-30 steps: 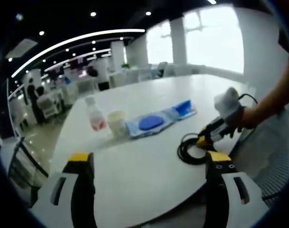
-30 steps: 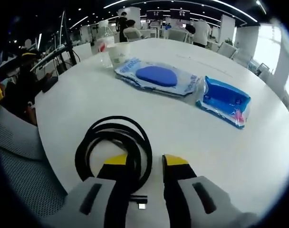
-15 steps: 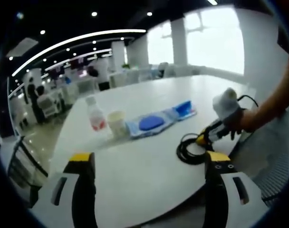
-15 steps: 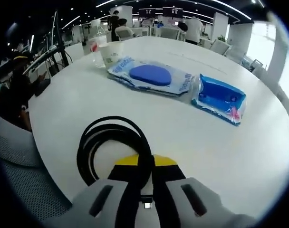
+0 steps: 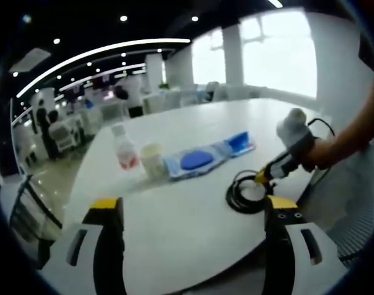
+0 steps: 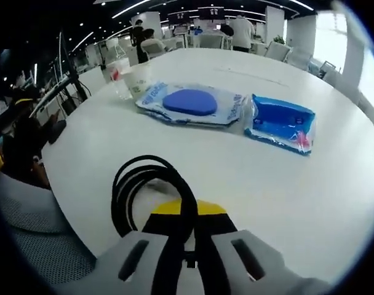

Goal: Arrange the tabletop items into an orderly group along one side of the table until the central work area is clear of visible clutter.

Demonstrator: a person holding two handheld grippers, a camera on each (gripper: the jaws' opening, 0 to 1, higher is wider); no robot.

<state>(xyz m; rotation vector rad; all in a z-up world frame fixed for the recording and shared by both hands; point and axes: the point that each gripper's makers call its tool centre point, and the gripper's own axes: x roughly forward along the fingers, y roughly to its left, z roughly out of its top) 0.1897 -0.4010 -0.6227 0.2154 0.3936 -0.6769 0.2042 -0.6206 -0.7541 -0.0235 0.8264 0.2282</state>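
Room: open office hall with ceiling light strips, bright windows, other desks and people standing far off.
Surface: large round white surface (image 6: 334,184), which carries everything I am tidying; a grey mesh chair back (image 6: 33,233) sits at its near edge in the right gripper view.
Left tongs: my left tongs (image 5: 190,212) hang above the near rim of the surface, jaws wide apart, nothing between them.
Right tongs: my right tongs (image 6: 188,209) have their yellow-tipped jaws pressed together on the coiled black cable (image 6: 153,184); in the left gripper view I see them (image 5: 264,177) reaching in from the right with my hand (image 5: 310,153) behind.
Cable: the coil (image 5: 245,193) lies near the surface's edge closest to me, well apart from the other items; whether it is lifted off the surface I cannot tell.
Flat clear packet with a blue oval pad: (image 6: 190,104) lies toward the far side, beside the cup.
Blue plastic-wrapped pack: (image 6: 279,123) lies just beside that packet's end, on the side away from the cup; (image 5: 238,139) in the left gripper view.
White paper cup: (image 5: 152,160) stands upright next to the bottle.
Small clear bottle with a red label: (image 5: 123,150) stands upright at the end of the row.
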